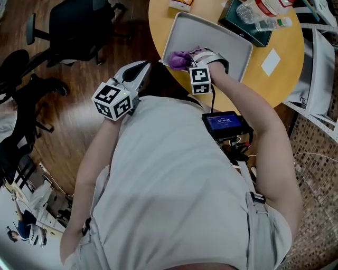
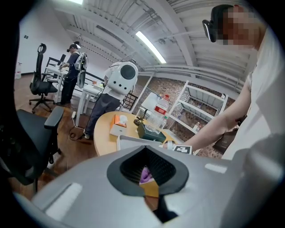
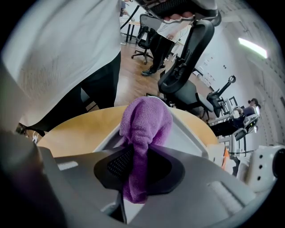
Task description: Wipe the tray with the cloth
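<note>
- Grey plastic comes first: the left gripper (image 1: 142,71) (image 2: 145,153) is hovering off the table (image 1: 288,79) edge, at eight o'clock from the tray (image 1: 232,50). Its jaws are sitting together with nothing between them.
- Just beyond it, the right gripper (image 1: 193,57) (image 3: 138,153) is pointing steeply down. Its pads are pinching a bunched fold of the cloth (image 1: 179,59) (image 3: 146,120) from both sides.
- The cloth is looking soft, light and limp. It is likely to be flattening under pressure and dragging rather than gliding.
- A thick gather near its middle is seeming the safest hold, since a thin edge could be slipping out between the pads.
- It is showing as fuzzy, bright purple terry. A rounded wad is bulging past the jaws and a tail is hanging back through them.
- The wad is sitting at the tray's eight o'clock corner, by the near rim. I cannot tell whether it is pressing on the tray floor or sitting just above it.
- The tray is looking pale grey, shallow, stiff and smooth, with rounded corners. Being probably light, it may be sliding under a wipe, so steadying its rim is looking wise.
- Farther off, a green box (image 1: 248,25) and bottles (image 1: 264,16) are crowding the tray's one o'clock side.
</note>
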`<move>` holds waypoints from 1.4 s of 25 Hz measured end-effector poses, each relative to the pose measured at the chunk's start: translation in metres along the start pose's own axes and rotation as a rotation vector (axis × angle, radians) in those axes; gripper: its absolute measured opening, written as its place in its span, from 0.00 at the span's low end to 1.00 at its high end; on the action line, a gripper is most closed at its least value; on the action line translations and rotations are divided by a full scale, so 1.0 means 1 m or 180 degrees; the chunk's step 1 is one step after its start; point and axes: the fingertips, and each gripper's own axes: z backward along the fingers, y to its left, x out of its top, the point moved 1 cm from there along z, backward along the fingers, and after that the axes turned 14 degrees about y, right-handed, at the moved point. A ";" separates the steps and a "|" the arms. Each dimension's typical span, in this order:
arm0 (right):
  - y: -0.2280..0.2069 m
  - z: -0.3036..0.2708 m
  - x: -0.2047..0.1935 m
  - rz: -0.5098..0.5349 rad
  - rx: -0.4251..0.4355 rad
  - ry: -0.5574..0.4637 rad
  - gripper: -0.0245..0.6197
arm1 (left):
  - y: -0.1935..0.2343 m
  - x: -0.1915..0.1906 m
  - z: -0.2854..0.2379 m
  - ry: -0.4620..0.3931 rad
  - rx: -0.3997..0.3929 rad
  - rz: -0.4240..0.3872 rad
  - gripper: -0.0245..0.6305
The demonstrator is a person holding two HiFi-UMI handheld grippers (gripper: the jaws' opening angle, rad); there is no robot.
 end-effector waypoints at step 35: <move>-0.144 0.037 -0.046 -0.0747 -0.0852 -0.0417 0.15 | 0.008 0.019 0.013 0.0094 0.0013 -0.0104 0.04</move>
